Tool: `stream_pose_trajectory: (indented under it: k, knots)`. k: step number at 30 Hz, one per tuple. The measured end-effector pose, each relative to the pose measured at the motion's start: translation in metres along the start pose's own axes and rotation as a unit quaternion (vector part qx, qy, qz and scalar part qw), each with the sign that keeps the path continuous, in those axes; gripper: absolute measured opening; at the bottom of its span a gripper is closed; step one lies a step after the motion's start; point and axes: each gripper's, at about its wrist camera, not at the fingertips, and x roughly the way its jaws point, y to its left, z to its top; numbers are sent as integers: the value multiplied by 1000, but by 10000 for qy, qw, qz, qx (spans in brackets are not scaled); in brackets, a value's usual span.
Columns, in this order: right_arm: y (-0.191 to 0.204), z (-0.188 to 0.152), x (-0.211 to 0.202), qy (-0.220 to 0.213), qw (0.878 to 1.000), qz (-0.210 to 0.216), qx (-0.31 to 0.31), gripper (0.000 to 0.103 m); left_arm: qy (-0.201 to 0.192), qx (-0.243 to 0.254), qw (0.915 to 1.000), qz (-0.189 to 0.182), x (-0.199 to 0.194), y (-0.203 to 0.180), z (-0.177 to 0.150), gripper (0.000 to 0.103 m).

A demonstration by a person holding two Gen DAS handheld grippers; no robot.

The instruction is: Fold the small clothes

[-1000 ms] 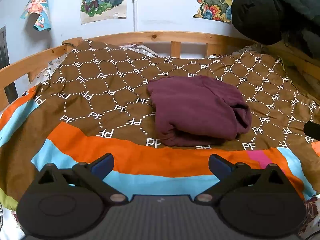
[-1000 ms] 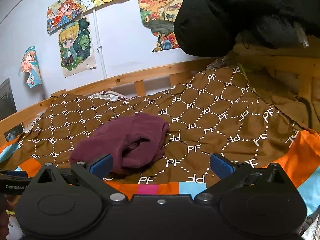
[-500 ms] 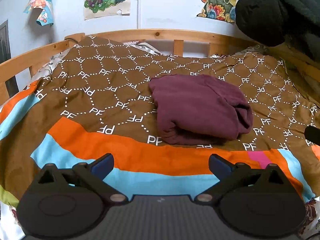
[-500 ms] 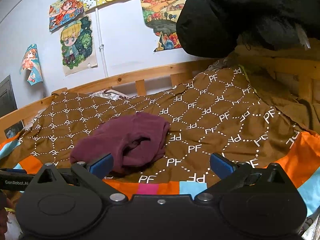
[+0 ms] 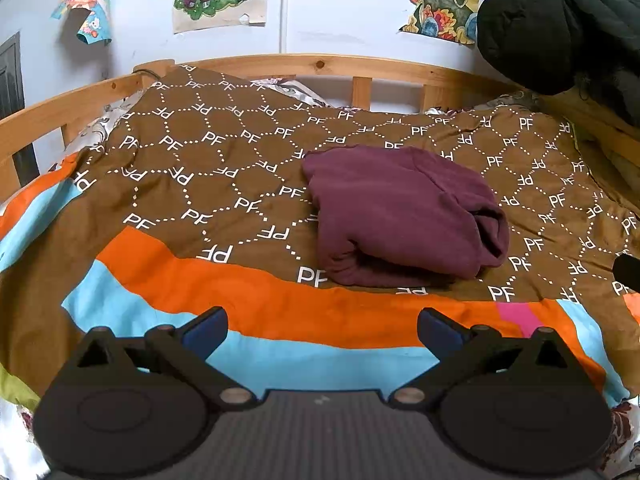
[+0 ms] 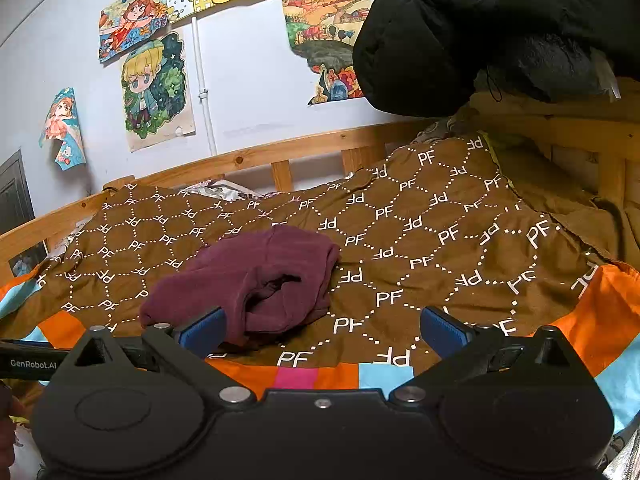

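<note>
A maroon garment [image 5: 400,212] lies folded into a thick bundle on the brown patterned quilt [image 5: 208,184], right of the middle. It also shows in the right wrist view [image 6: 256,280], with its open folded end facing me. My left gripper [image 5: 322,330] is open and empty, held back from the garment over the orange and blue stripes. My right gripper [image 6: 322,328] is open and empty, to the right of the garment and near its front edge. The left gripper's body [image 6: 28,362] shows at the left edge of the right wrist view.
A wooden bed rail [image 5: 320,66] runs along the back and left side. A black puffy jacket [image 5: 560,20] hangs over the back right corner. Drawings [image 6: 156,88] hang on the wall. Rumpled brown bedding [image 6: 560,188] lies at the right.
Both views have shifted slightly; the left gripper has drawn a little closer to the bed and tilted down. The garment has not moved. Both grippers stay open.
</note>
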Motion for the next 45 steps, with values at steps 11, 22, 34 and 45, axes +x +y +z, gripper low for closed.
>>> stream_pose_trajectory:
  k: [11,22,34,45]
  knots:
    - [0,0,-1,-13,10000,32,-22,102,45,2,10000,53,1,0,-1,103]
    - [1,0,0,32,10000,53,-16,102,80,-12,9999,82,2,0,-2,103]
    - [1,-1,0,42,10000,54,-10,102,79,6,9999,73,2,-1,-2,103]
    - [2,-2,0,62,10000,50,-11,102,76,21,9995,302,1,-3,-3,103]
